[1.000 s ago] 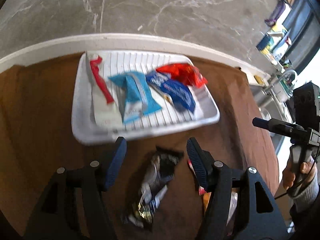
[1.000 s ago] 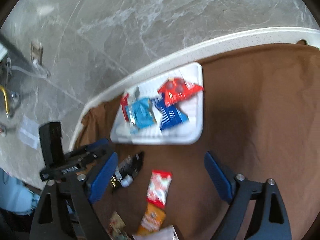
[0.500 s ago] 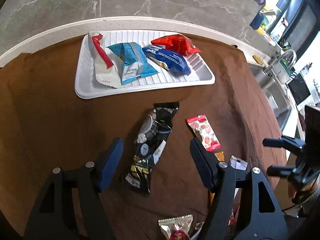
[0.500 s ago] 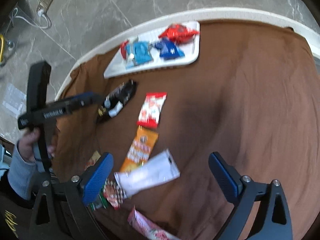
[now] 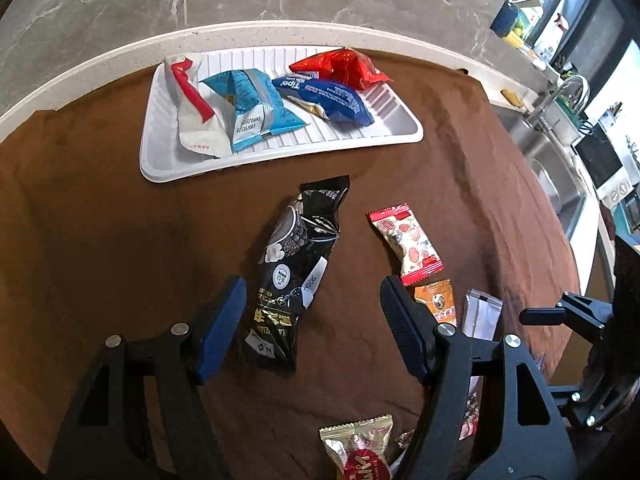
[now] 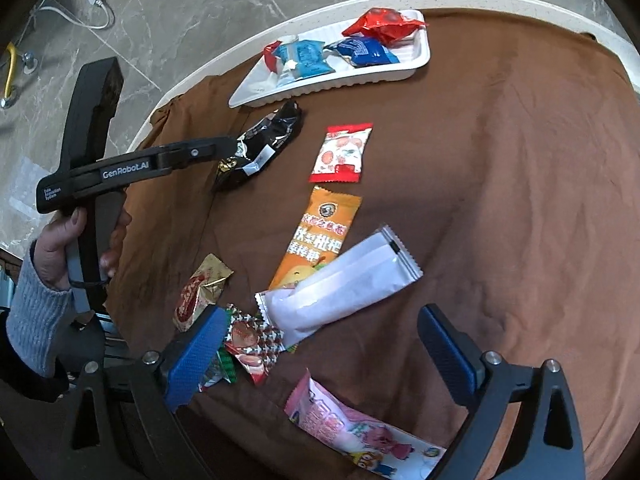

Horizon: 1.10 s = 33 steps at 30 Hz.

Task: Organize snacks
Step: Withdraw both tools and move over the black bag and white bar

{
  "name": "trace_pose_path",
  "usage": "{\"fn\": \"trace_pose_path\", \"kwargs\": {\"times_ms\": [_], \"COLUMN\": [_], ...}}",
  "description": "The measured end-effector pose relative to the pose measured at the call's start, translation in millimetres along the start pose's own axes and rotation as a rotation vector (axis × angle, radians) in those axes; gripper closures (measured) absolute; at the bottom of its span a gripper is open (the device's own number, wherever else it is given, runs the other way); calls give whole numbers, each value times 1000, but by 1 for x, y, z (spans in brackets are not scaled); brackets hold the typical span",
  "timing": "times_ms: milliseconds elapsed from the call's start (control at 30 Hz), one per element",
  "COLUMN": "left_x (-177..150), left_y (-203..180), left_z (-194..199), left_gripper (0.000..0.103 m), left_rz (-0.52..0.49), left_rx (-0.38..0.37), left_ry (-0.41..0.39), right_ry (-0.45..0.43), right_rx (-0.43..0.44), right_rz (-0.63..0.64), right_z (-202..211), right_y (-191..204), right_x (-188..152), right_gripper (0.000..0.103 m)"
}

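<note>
Hovering with jaws apart, the left gripper straddles the black snack packet at six o'clock from the white tray; light, crinkly, slippery—pinch mid-body.

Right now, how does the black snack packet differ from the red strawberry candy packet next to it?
The black snack packet is long, dark and crumpled; the red strawberry candy packet is shorter, with a white middle and red ends. The black one lies between the open fingers of the left gripper; the candy lies just outside them, to the right. Both lie flat on the brown cloth, outside the white tray.
</note>
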<state>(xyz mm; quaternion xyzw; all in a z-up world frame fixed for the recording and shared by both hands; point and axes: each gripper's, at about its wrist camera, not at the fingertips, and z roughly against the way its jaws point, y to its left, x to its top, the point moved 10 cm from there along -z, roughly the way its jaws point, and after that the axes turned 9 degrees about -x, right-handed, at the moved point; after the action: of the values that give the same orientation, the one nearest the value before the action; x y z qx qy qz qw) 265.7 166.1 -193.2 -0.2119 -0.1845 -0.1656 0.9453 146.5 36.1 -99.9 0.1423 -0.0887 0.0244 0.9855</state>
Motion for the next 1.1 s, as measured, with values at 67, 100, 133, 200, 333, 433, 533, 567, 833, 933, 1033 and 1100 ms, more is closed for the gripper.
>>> {"fn": "trace_pose_path", "kwargs": {"times_ms": [67,100,133,200,333,433,533,567,833,933,1033,1100], "left_x": [0,0,1,2,3,7,10,11,13,13,12,12], "left_y": [2,2,3,3,4,6,8,8,9,6,2,1], "left_z": [-3,-4,-6,-8,-13,-17,-21,-23,-36,-40,-44,-46], "left_gripper": [35,35,35,35,35,35,35,35,35,35,35,35], "left_rz": [-8,-15,-20,-39,-67,-99,-122,-127,-193,-219,-260,-286], "left_rx": [1,1,1,-2,-15,-21,-32,-33,-41,-42,-36,-23], "left_ry": [7,11,13,21,31,41,44,47,79,86,91,92], "right_ry": [-17,-21,-22,-24,11,48,68,69,62,52,45,41], "right_rx": [-8,-7,-8,-22,-103,-133,-146,-148,-212,-250,-284,-297], "right_rz": [11,12,13,9,-27,-78,-114,-125,-188,-178,-160,-153], "right_z": [0,0,-1,-4,-15,-24,-30,-31,-35,-33,-31,-30], "right_y": [6,8,11,13,5,-3,-6,-6,-12,-15,-19,-22], "right_x": [5,7,9,15,15,8,4,5,7,7,6,5], "right_gripper": [4,4,4,4,5,4,4,5,21,37,52,58]}}
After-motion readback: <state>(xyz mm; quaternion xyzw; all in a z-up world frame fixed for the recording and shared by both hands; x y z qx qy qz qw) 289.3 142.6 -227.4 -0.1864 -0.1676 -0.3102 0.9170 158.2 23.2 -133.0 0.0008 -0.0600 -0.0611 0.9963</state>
